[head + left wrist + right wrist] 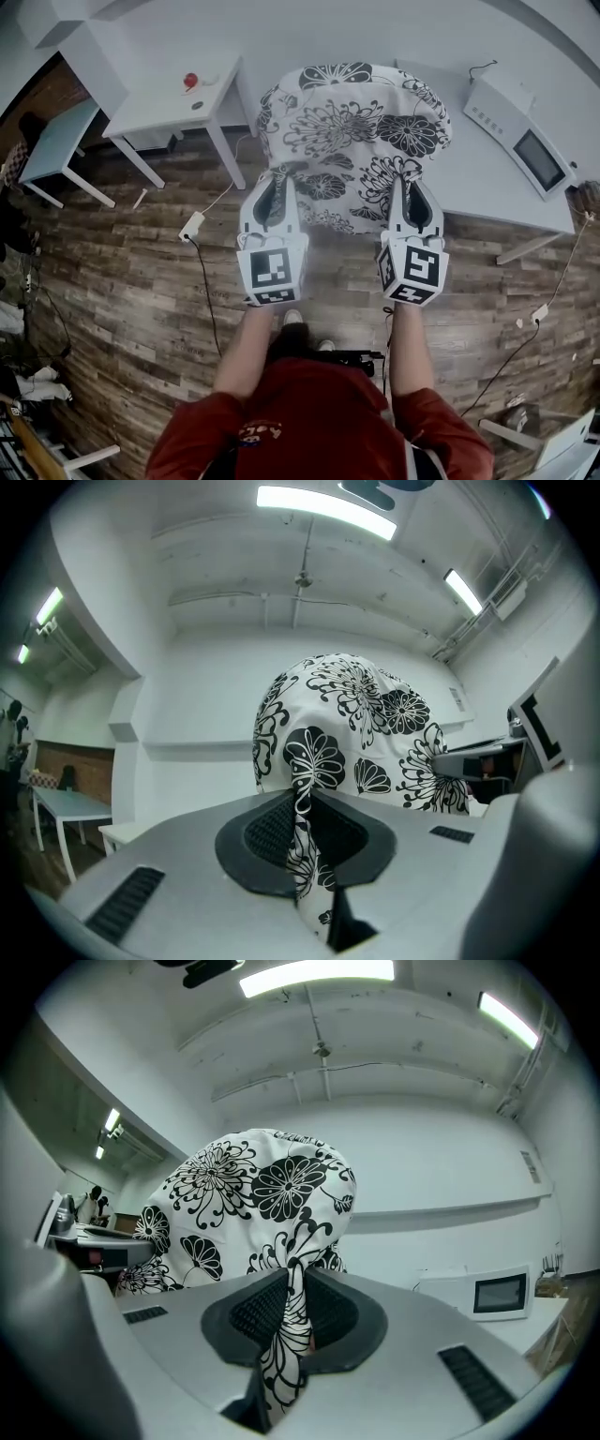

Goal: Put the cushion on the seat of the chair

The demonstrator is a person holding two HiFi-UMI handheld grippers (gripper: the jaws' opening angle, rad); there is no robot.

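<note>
Wood floor [122, 281] below | cushion [352, 131] aloft beyond jaws, edge clamped by left gripper [272, 187] and right gripper [410, 190] | seat placement remains.

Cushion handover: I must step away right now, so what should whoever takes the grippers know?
Left gripper: shut on a fold of the cushion at its near left edge.
Right gripper: shut on a fold at its near right edge.
Cushion: held up between both grippers, in front of the person.
Done: cushion gripped.
Left: carry it to the chair, lay it on the seat, open both grippers. No chair is plain to see; the pale seat at far left may be it.
</note>
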